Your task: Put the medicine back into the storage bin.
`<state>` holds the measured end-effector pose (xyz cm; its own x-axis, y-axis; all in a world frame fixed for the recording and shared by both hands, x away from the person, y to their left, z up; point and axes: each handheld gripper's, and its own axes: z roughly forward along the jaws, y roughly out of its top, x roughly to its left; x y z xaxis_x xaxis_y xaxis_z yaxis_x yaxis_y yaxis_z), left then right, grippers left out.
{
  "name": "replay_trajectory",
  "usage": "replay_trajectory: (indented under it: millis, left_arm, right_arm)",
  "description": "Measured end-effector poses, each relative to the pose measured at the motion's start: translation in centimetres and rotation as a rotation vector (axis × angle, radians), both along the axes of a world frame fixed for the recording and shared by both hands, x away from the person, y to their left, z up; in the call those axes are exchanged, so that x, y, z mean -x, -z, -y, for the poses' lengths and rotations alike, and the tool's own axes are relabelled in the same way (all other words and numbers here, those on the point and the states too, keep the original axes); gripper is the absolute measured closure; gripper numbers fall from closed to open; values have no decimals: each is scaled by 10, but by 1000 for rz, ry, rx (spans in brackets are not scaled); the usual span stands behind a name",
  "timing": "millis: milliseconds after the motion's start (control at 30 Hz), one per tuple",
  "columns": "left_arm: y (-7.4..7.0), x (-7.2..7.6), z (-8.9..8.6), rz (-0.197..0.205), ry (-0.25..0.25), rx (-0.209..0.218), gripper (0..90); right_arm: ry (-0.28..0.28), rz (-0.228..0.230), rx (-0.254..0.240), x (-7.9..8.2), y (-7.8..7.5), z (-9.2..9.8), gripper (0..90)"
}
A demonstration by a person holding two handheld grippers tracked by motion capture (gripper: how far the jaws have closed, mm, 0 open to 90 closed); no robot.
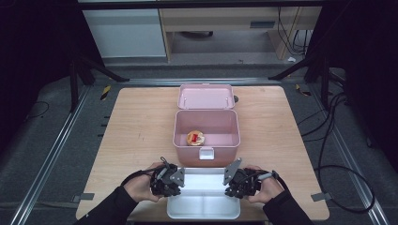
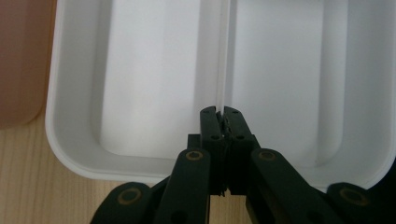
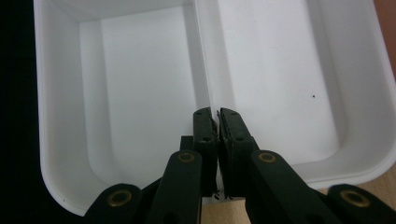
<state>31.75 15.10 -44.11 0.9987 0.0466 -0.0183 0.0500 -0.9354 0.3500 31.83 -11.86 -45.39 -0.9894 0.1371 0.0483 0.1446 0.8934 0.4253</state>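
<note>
High view: left tool (image 1: 174,180) and right tool (image 1: 233,180), both clamped on the white tray's (image 1: 202,212) divider wall, at 9 and 3 o'clock

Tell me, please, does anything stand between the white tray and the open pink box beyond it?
Nothing visible does. The white tray sits right in front of the pink box, whose lid is swung back. Both grippers, left and right, are shut on the tray's divider. A small round item lies inside the box.
</note>
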Motion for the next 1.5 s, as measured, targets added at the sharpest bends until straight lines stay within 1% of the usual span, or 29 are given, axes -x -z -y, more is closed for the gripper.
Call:
replay_trajectory:
  millis: [33,167,233,267,333,400,433,467,500,533,600,667,733,833,933,1000,1033,1067,1100,1133,1267,1300,1367,1433,1467,1500]
  left_arm:
    - [-4,0,-1,10,11,-1,885]
    - [-17,5,-3,5,16,14,887]
    - [-24,7,-4,14,21,20,885]
    - [-27,7,-5,8,21,23,886]
    - [-35,7,-7,8,26,33,886]
    - [-45,7,-8,5,29,34,885]
    - [-51,7,-8,10,30,29,885]
    - [-55,7,-8,16,29,26,886]
    - [-64,6,-7,26,32,18,886]
    - [-70,6,-6,35,32,13,888]
    - [-82,4,-6,49,33,7,889]
    - [-92,0,-6,54,36,9,890]
    - [-103,-7,-6,63,31,17,890]
    - [-114,-17,-5,82,28,24,890]
    - [-123,-29,-2,105,37,14,891]
    - [-128,-38,-1,105,41,15,892]
    - [-129,-43,-1,100,32,25,891]
    - [-131,-49,-1,99,31,26,891]
    - [-133,-56,-1,99,31,22,889]
    - [-135,-60,-1,103,30,21,889]
    - [-143,-84,2,113,21,5,886]
    - [-146,-91,1,113,22,7,886]
    - [-148,-103,0,111,25,28,885]
    - [-149,-114,-1,113,34,24,885]
    - [-150,-117,0,111,30,22,885]
    - [-150,-122,1,117,33,15,884]
  right_arm:
    - [-2,1,-7,1,-3,0,866]
    - [-14,4,-21,6,-15,1,871]
    - [-20,4,-22,8,-21,0,875]
    - [-25,7,-23,9,-25,0,876]
    - [-31,5,-26,11,-31,0,879]
    - [-39,12,-37,12,-41,0,882]
    - [-40,12,-39,12,-46,0,882]
    - [-44,20,-40,12,-51,-1,883]
    - [-46,27,-42,12,-56,-1,882]
    - [-45,39,-37,11,-64,-1,882]
    - [-47,56,-38,9,-75,-2,882]
    - [-50,73,-38,6,-88,-2,882]
    - [-49,89,-41,2,-101,-1,882]
    - [-44,116,-46,-8,-116,1,880]
    - [-39,131,-47,-19,-126,3,878]
    - [-41,140,-53,-28,-134,4,878]
    - [-43,142,-54,-32,-137,5,879]
    - [-41,147,-55,-36,-140,6,879]
    - [-41,152,-61,-41,-142,6,880]
    - [-40,159,-61,-46,-146,7,879]
    - [-35,186,-64,-66,-152,7,879]
    - [-38,194,-62,-71,-153,7,879]
    - [-35,201,-73,-83,-155,9,881]
    - [-34,208,-81,-91,-155,10,885]
    - [-40,210,-87,-96,-155,10,886]
    - [-40,213,-85,-99,-155,10,887]
